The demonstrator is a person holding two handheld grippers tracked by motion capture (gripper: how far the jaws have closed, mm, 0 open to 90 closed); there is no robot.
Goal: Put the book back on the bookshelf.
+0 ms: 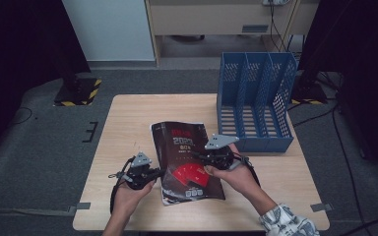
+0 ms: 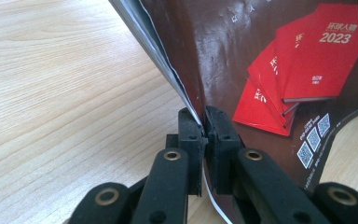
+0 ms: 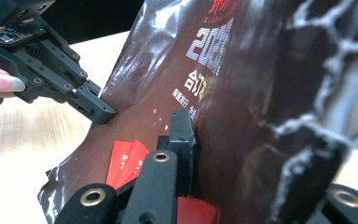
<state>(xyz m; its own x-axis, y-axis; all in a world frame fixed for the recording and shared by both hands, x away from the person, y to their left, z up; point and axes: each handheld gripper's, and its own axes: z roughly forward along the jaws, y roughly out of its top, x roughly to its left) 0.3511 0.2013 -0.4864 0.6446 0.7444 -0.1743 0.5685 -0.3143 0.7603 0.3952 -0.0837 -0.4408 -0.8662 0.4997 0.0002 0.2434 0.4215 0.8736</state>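
A glossy magazine (image 1: 184, 162) with a dark brown cover and red books printed on it is tilted up off the wooden table (image 1: 128, 123). My left gripper (image 1: 158, 173) is shut on its left edge; in the left gripper view the two black jaws (image 2: 203, 128) pinch the cover and pages (image 2: 242, 56). From the other side, my right gripper (image 1: 202, 158) is shut on the magazine's right edge. In the right gripper view one jaw (image 3: 193, 135) presses on the cover (image 3: 242, 70) and the other is hidden behind it. The left gripper (image 3: 93, 105) appears there too, clamped on the far edge.
A blue three-slot file holder (image 1: 256, 98) stands at the back right of the table, just beyond my right hand. Bare tabletop lies to the left and behind the magazine. Dark stands and cables sit on the floor around the table.
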